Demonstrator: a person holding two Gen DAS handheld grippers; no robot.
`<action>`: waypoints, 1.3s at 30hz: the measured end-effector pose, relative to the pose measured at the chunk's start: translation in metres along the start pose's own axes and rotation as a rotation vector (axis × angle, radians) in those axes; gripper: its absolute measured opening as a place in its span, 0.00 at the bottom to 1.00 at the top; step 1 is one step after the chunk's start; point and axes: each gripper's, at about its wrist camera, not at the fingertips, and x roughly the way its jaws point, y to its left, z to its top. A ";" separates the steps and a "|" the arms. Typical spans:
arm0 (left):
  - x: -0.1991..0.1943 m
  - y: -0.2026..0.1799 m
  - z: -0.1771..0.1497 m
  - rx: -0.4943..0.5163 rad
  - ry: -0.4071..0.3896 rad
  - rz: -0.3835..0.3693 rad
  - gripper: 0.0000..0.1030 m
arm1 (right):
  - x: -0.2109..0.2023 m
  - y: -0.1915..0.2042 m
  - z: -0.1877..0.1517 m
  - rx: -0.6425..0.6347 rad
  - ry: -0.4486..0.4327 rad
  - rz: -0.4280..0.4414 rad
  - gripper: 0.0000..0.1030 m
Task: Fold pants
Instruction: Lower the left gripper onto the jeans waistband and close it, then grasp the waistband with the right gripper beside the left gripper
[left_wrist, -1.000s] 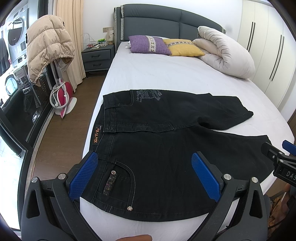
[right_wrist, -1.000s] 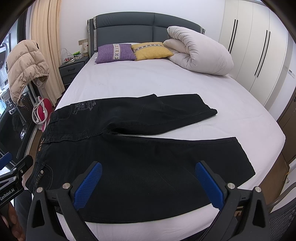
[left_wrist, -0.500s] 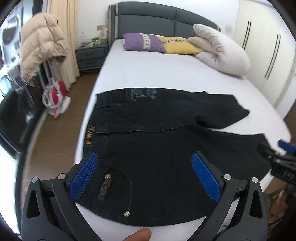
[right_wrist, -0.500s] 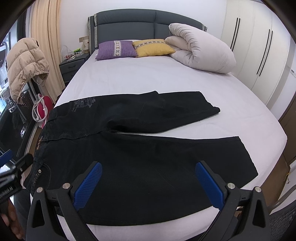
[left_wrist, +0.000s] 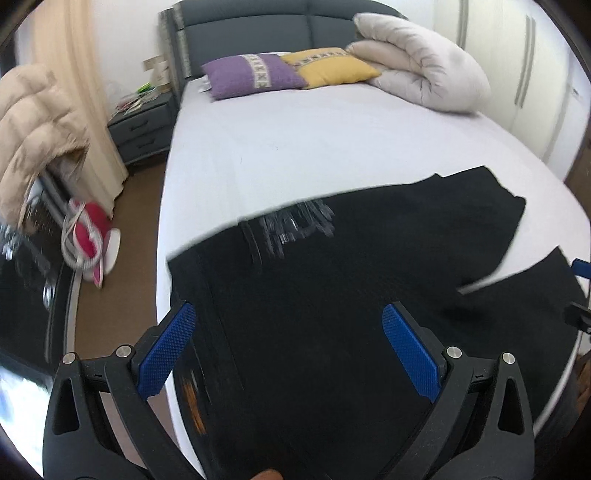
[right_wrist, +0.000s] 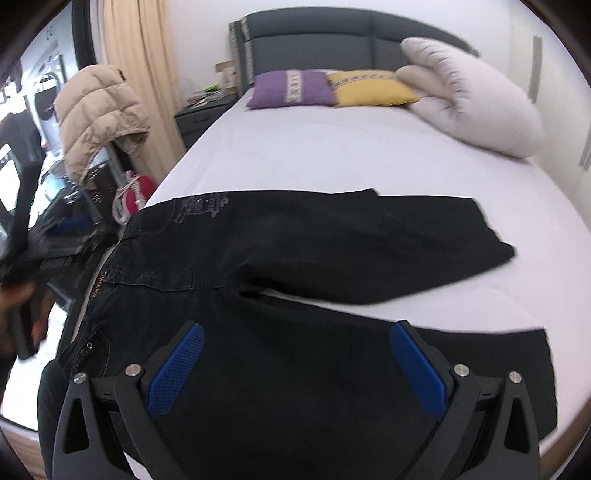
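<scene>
one wide bed with a white fitted sheet (right_wrist: 332, 155): work surface, bearing the whole garment across its near half.

one pair of black denim pants (right_wrist: 295, 258): laid flat, unfolded. waistband at the left edge of the bed, the two legs running off to the right and parted in a narrow v with sheet showing between them. grey print near the far hip. no fold line visible anywhere; judged: task at its very start, every fold left to make.

one left gripper, black frame with blue ribbed pads (left_wrist: 291, 343): jaws spread wide, nothing between them, poised over the waistband end. picture blurred here.

one right gripper, same build (right_wrist: 299, 360): jaws spread wide, empty, poised over the near leg.

judged remainder: seize the cloth, lay one leg upon the other, then fold along the length.
</scene>
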 end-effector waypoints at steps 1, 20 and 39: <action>0.014 0.006 0.013 0.034 0.004 0.007 1.00 | 0.006 -0.005 0.004 -0.011 0.010 0.030 0.94; 0.239 0.111 0.110 0.188 0.387 -0.323 0.48 | 0.097 -0.021 0.033 -0.164 0.119 0.268 0.61; 0.174 0.109 0.093 0.256 0.078 -0.163 0.05 | 0.177 0.056 0.174 -0.588 0.100 0.270 0.54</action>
